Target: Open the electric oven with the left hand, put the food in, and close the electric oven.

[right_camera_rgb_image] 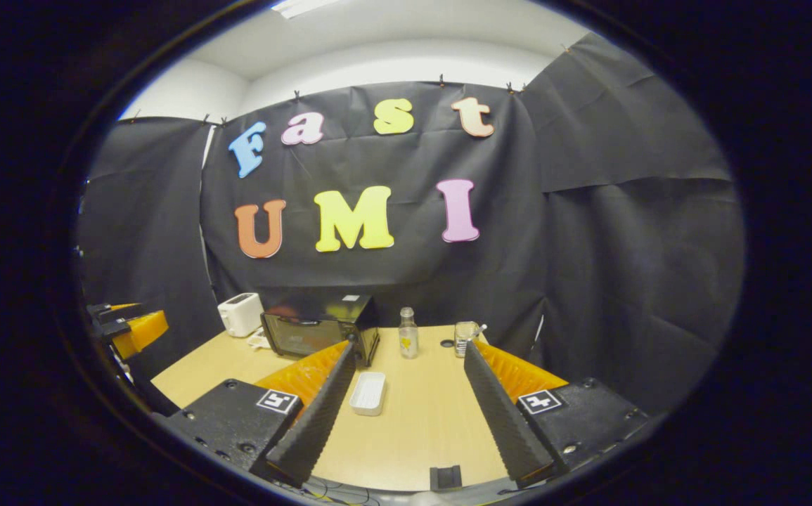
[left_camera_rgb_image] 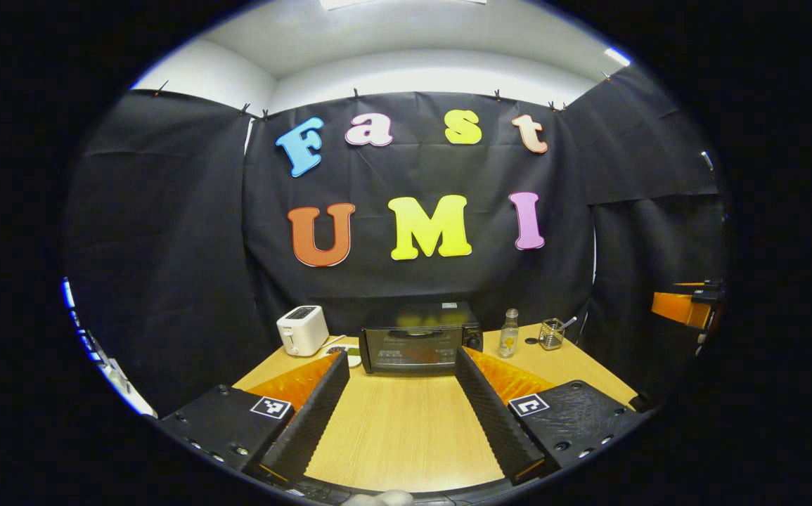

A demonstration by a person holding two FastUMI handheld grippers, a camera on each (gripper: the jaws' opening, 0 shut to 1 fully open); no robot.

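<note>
The left tongs (left_camera_rgb_image: pixel 398 393) stand spread wide, grasping nothing, above the wooden counter (left_camera_rgb_image: pixel 406 429). Straight ahead between their fingers, well apart from them, sits the black electric oven (left_camera_rgb_image: pixel 420 339) at the counter's back edge, its door closed. A white toaster (left_camera_rgb_image: pixel 302 330) stands left of the oven, with a small plate (left_camera_rgb_image: pixel 346 352) between them; right of the oven stand a glass bottle (left_camera_rgb_image: pixel 510 334) and a glass jar (left_camera_rgb_image: pixel 552 334).

The right tongs (right_camera_rgb_image: pixel 409 400) are likewise released and bare. A white food tray (right_camera_rgb_image: pixel 368 392) lies on the counter in front of the oven (right_camera_rgb_image: pixel 321 327), near the inner side of their left finger.
</note>
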